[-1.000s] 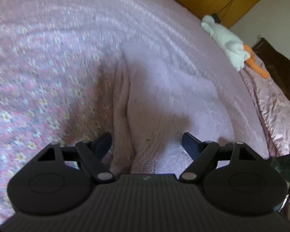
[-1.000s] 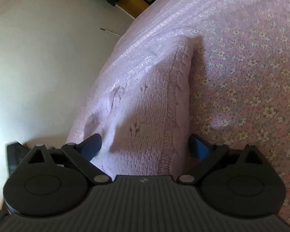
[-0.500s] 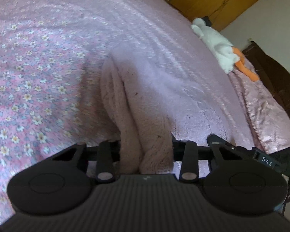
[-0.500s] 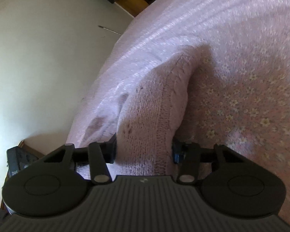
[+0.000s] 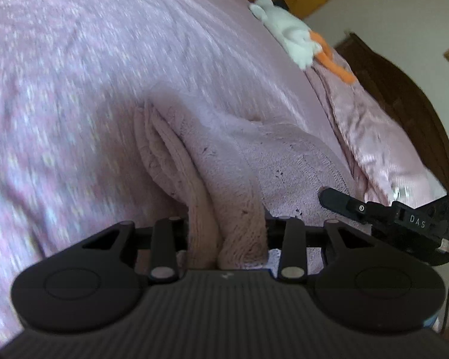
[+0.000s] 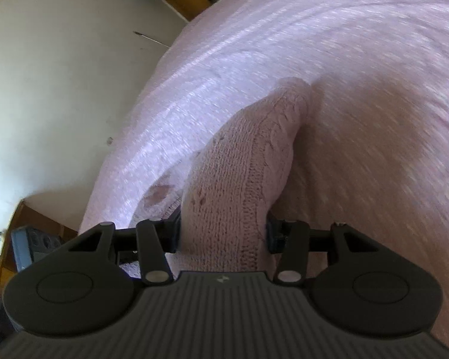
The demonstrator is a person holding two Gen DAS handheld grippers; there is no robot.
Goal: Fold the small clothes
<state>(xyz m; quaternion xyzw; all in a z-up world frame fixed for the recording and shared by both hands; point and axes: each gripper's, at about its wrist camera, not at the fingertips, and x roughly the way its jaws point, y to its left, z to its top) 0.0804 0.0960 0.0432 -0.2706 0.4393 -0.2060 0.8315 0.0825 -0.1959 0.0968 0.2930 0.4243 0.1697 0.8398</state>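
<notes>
Fingers on both sides are pinched down on the same pink knit garment (image 5: pixel 224 179), and I read both grips as firm: on my left gripper (image 5: pixel 227 230) the two fingers (image 5: pixel 181 233) are pressed in against a bunched, doubled edge of the knit, and on my right gripper (image 6: pixel 223 233) the fingers (image 6: pixel 172 233) squeeze a thick fold with a cable pattern running along it.

From each camera the garment runs straight ahead, away from the fingers, its far end resting on the pink floral bed cover (image 5: pixel 60 89) while the near end is lifted off it. In the left view the right gripper's black body (image 5: pixel 404 218) shows at the right edge, just beside the cloth, so the two grips sit close together along one edge of the piece. Neither hand is clearly nearer to the free end; I judge them about level.

What the next move turns on, as I see it, is that the long axis lies forward from both hands, so the held edge would have to travel forward over the resting part to make a fold.

A white soft toy (image 5: pixel 287 33) with orange parts lies well apart, near the head of the bed, beside a shiny pink quilt (image 5: pixel 383 155).
</notes>
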